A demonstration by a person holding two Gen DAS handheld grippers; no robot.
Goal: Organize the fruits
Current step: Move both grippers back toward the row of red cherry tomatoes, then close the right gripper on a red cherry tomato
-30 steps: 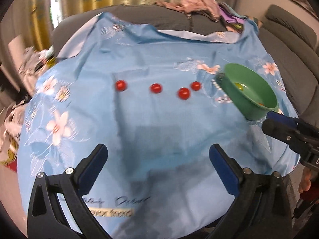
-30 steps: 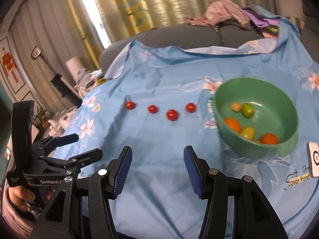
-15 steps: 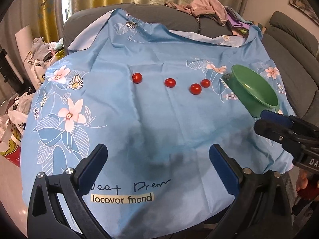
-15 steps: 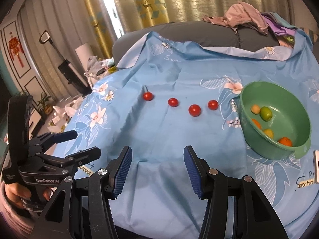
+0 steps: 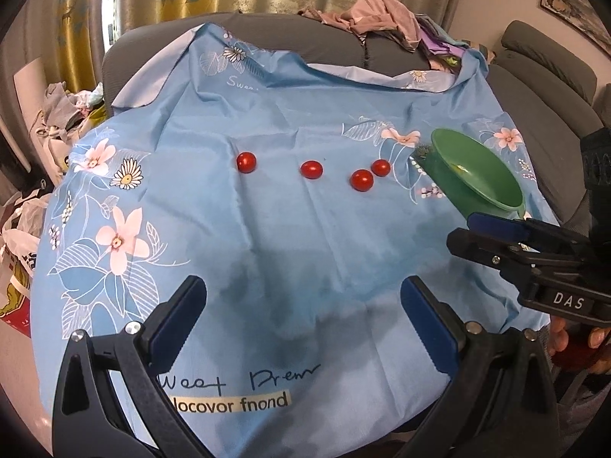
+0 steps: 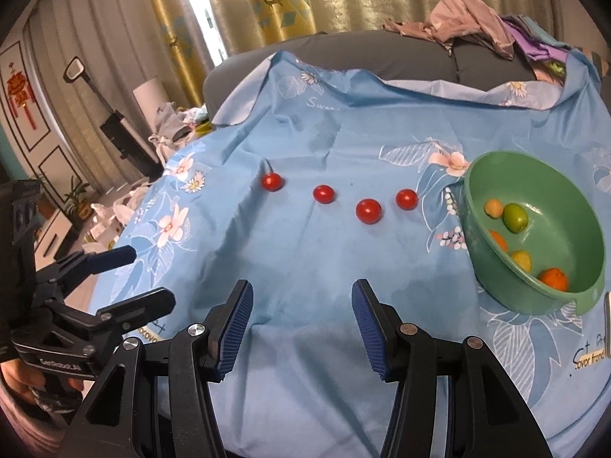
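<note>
four small red tomatoes lie in a loose row on the blue flowered cloth [image 6: 305,259], none touching: the first tomato [image 6: 271,182] farthest left, the second tomato [image 6: 324,194] to its right, the third tomato [image 6: 368,211] a little nearer the cameras, and the fourth tomato [image 6: 406,199] closest to the green bowl [image 6: 573,297]. they are glossy, round and roughly alike in size. the bowl stands on the cloth to the right of the row, apart from the fourth tomato, and holds small fruits: a green fruit [image 6: 515,218], a pale orange fruit [image 6: 493,208] just beside it, a yellow fruit [image 6: 521,260], an orange fruit [image 6: 553,278] near the front rim, and another orange one partly hidden by the near wall. from the left wrist view the same row shows with the bowl [image 5: 473,179] seen side-on, its inside mostly hidden.

the right gripper [image 6: 301,320] hovers over bare cloth short of the row, tilted downward, its blue ribbed pads parted with nothing between them. the left gripper [image 5: 303,322] hangs likewise over the near cloth, above the printed lettering, jaws spread wide and empty. each gripper appears at the edge of the other's view, and a hand [image 6: 23,381] grips the left one's handle.
</note>
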